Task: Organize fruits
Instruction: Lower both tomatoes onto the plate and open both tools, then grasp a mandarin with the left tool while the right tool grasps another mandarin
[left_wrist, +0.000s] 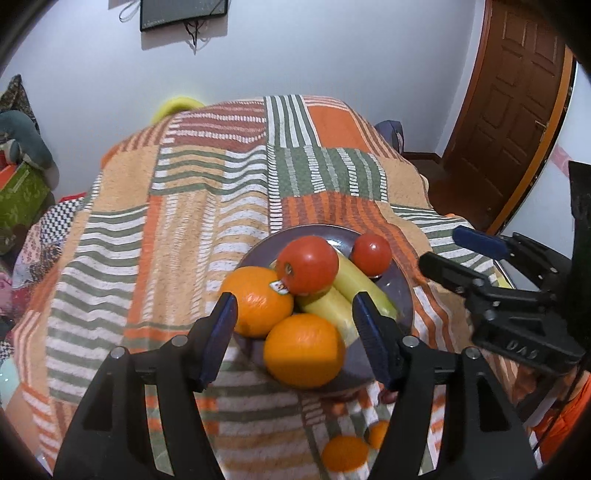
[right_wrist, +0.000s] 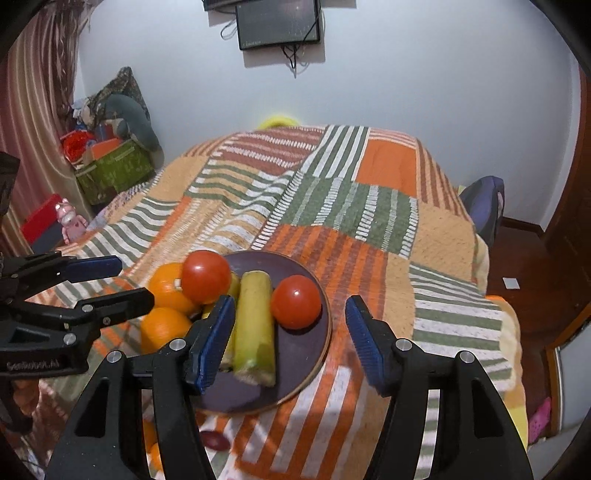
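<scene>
A dark purple plate (right_wrist: 317, 354) rests on a patchwork blanket (right_wrist: 369, 229) of orange, green and white stripes that covers the bed. The plate carries two oranges, the nearer orange (left_wrist: 303, 355) and the farther orange (left_wrist: 258, 301), touching each other at its left side. The larger tomato (left_wrist: 307, 269) sits on top of two yellow-green banana pieces (right_wrist: 255, 325), which lie side by side across the plate's middle. The smaller tomato (right_wrist: 296, 302) lies just right of the bananas.

The left tool (left_wrist: 295, 332) hovers over the oranges with its blue-padded fingers spread wide, gripping nothing. The right tool (right_wrist: 290, 339) hangs above the plate's near half, fingers likewise spread and empty.

More orange fruit (left_wrist: 345, 458) lies on the blanket near the bed's front edge. A dark screen (right_wrist: 279, 24) hangs on the wall.
</scene>
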